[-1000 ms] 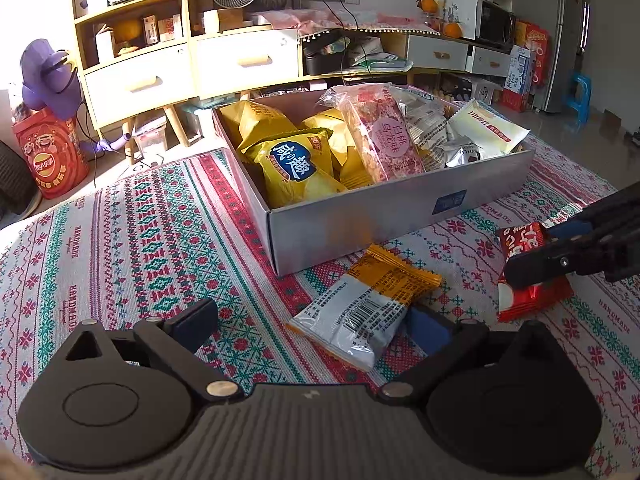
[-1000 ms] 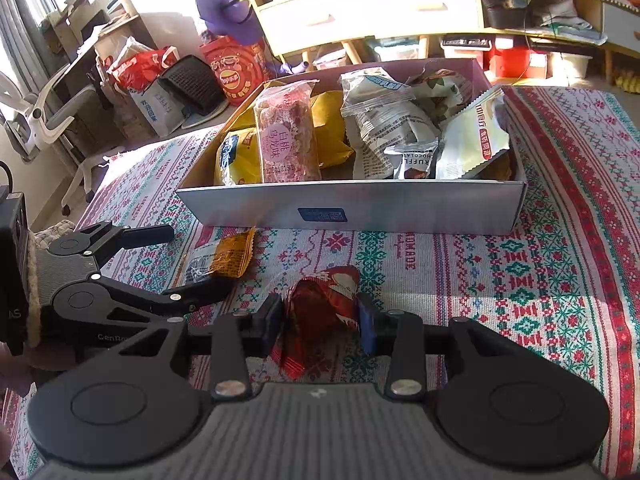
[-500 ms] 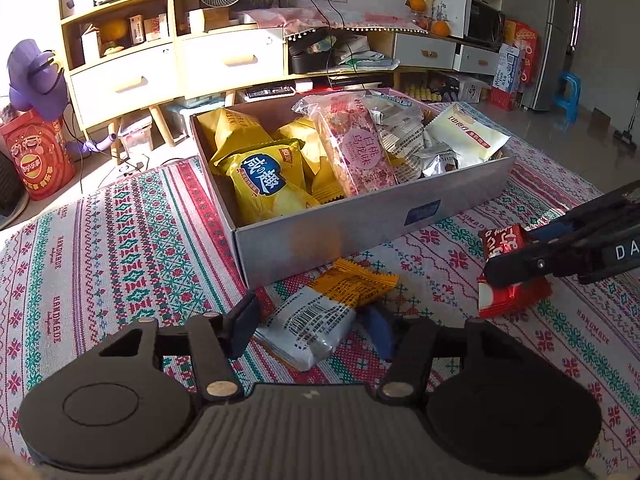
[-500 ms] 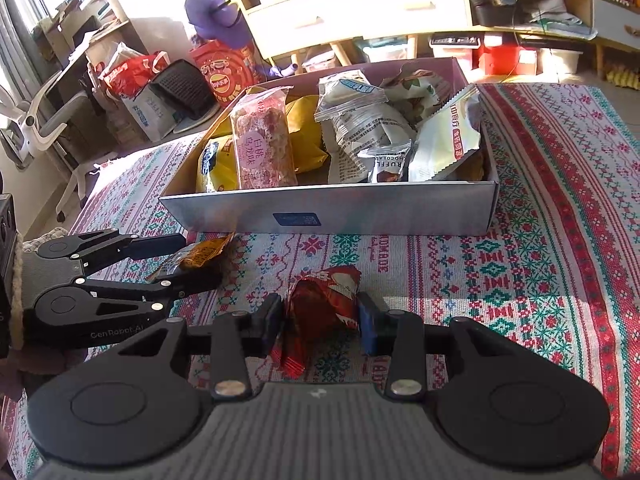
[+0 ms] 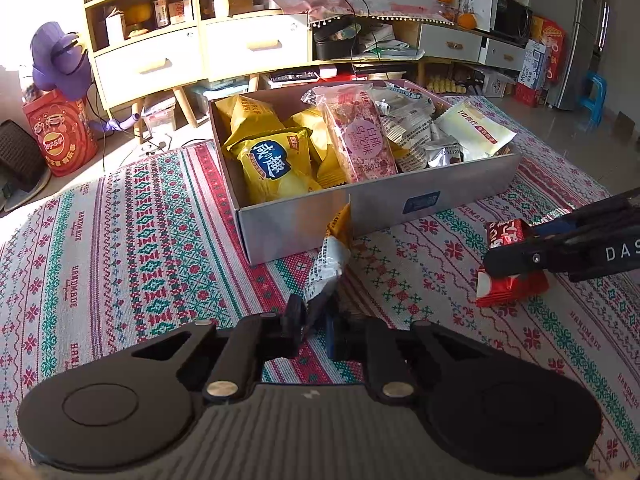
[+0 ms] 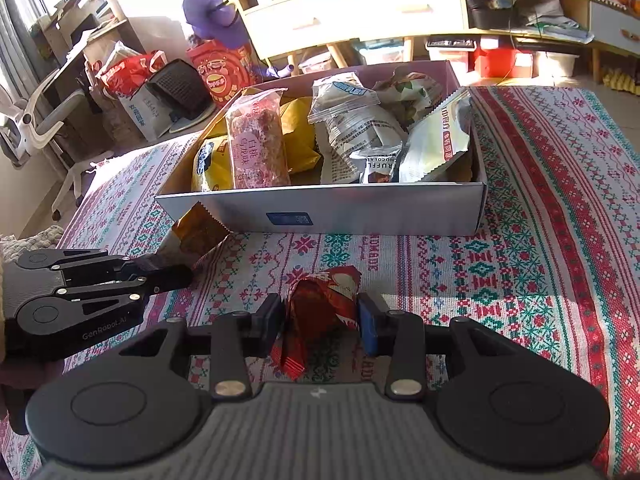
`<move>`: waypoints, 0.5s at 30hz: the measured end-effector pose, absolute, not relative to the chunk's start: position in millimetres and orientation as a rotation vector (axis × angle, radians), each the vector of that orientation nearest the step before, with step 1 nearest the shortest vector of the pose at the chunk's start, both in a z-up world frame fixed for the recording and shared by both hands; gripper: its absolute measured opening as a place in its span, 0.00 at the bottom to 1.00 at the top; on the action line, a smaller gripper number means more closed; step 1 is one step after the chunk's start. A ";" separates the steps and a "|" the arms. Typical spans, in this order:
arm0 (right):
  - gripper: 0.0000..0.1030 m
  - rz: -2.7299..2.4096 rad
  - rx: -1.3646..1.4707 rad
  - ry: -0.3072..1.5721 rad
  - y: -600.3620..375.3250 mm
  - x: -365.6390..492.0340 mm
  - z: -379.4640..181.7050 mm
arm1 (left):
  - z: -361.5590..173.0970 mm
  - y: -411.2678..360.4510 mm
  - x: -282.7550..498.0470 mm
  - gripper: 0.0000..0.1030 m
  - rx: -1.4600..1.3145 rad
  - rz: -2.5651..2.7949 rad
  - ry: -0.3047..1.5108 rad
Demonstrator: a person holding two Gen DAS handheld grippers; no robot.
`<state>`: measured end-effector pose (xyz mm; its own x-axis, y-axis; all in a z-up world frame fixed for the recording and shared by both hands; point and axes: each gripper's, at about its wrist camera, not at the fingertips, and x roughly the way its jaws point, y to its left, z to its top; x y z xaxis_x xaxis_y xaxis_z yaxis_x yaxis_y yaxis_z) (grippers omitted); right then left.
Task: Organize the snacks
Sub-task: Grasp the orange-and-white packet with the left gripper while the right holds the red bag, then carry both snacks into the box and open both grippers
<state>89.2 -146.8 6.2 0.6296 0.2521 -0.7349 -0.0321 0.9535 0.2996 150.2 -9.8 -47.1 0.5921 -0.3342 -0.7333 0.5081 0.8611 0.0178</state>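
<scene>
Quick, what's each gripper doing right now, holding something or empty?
Left gripper: closed on the orange and white snack packet.
Right gripper: closed on the red snack packet.

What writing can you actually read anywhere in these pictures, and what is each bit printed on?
"HANDMADE": woven into the tablecloth.
"DAS", cut off: right gripper.
"GenRobot.AI": left gripper.
"TRUFFLE CHOCOLATE", upside down: small packet in the box.
Chinese lettering on other packets, and the box sticker: unreadable to me.
</scene>
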 end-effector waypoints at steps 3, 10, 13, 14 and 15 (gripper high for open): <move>0.35 0.164 0.277 0.876 -147.3 88.7 8.2 | -46.2 -13.6 144.6 0.13 0.239 -0.506 0.803; 0.35 0.169 0.283 0.866 -146.7 89.2 11.9 | -42.4 -4.5 141.8 0.13 0.155 -0.516 0.820; 0.35 0.172 0.291 0.864 -147.4 90.0 13.2 | -39.7 3.3 141.3 0.13 0.096 -0.514 0.827; 0.35 0.172 0.294 0.863 -147.6 90.2 13.7 | -39.1 5.6 141.6 0.13 0.082 -0.512 0.828; 0.35 0.173 0.300 0.861 -147.6 89.8 14.1 | -38.3 7.6 141.7 0.13 0.067 -0.511 0.830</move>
<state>89.8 -147.6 14.1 0.6411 0.2696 -0.7186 -0.0291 0.9442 0.3282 141.7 7.6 -38.3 0.5614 -0.4075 -0.7202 0.4590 0.8775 -0.1387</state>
